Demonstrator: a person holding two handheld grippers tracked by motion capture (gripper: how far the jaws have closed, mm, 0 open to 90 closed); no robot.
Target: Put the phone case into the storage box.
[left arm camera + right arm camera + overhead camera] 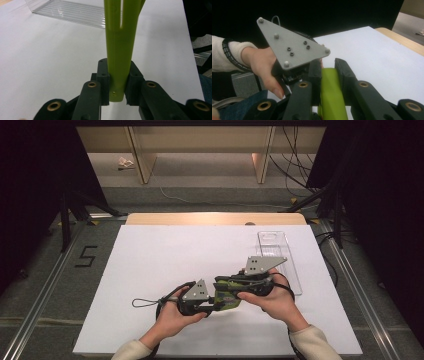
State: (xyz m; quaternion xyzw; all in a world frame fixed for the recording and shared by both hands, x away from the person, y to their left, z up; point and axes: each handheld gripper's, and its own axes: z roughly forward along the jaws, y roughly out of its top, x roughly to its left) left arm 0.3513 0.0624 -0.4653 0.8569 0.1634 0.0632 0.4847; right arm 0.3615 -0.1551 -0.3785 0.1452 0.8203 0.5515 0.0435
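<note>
Green tool (pixel 120 50) clamped between left gripper (pixel 117 85) fingers, right gripper (pixel 328 82) gripping too

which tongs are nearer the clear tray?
The right tongs, clamped on the green tool beside the clear tray; the left tongs hold its other end, farther away.

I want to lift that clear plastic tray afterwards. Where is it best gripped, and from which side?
Grip the clear plastic tray at the rim of its far short end, coming from above with a claw straddling the thin wall. That end lies bare on the white table, while the near end sits under the right claw.
</note>
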